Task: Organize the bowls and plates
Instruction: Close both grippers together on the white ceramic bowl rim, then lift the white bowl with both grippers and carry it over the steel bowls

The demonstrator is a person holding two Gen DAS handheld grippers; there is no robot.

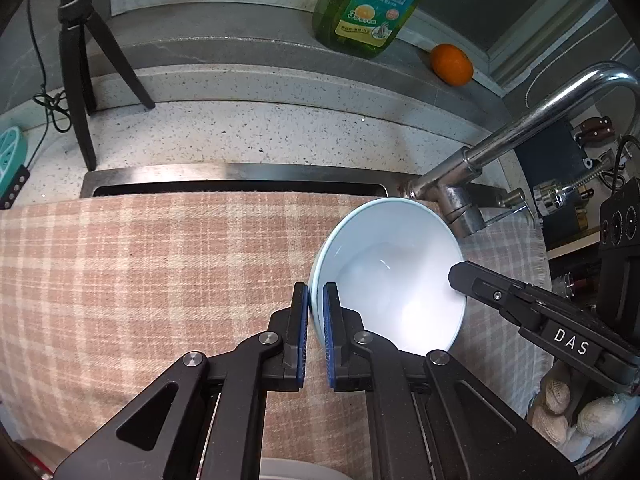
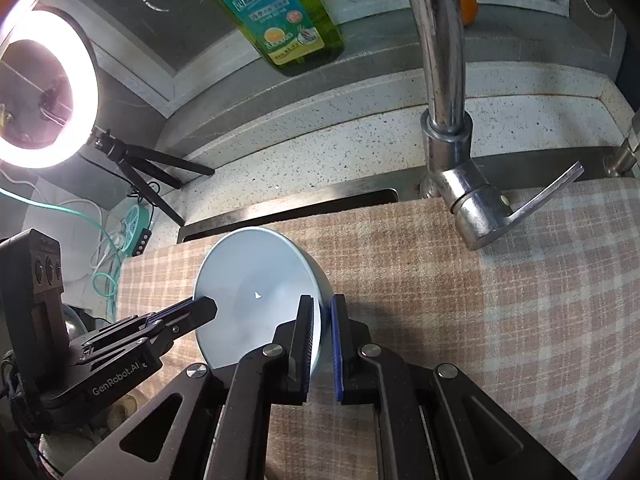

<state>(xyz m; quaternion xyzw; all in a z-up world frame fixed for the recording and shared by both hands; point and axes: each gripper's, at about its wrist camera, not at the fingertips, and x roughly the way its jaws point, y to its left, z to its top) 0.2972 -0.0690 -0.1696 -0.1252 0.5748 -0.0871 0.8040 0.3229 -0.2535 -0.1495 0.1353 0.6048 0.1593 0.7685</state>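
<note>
A pale blue bowl (image 1: 392, 276) hangs over the checked cloth (image 1: 140, 280), tipped so that its inside faces the cameras. My left gripper (image 1: 316, 288) is shut on the bowl's left rim, one blue pad inside and one outside. My right gripper (image 1: 454, 274) pinches the opposite rim. In the right wrist view the bowl (image 2: 248, 288) sits between my right gripper (image 2: 322, 300), shut on its near right rim, and my left gripper (image 2: 212, 306) at its left edge. Whether the bowl's base touches the cloth (image 2: 440, 280) is hidden.
A chrome faucet (image 1: 472, 168) stands just behind the bowl, its lever (image 2: 544, 196) over the cloth. A green dish soap bottle (image 1: 360, 4) and an orange (image 1: 451, 65) sit on the ledge. A black tripod (image 1: 80, 80) and a ring light (image 2: 44, 88) stand at the left.
</note>
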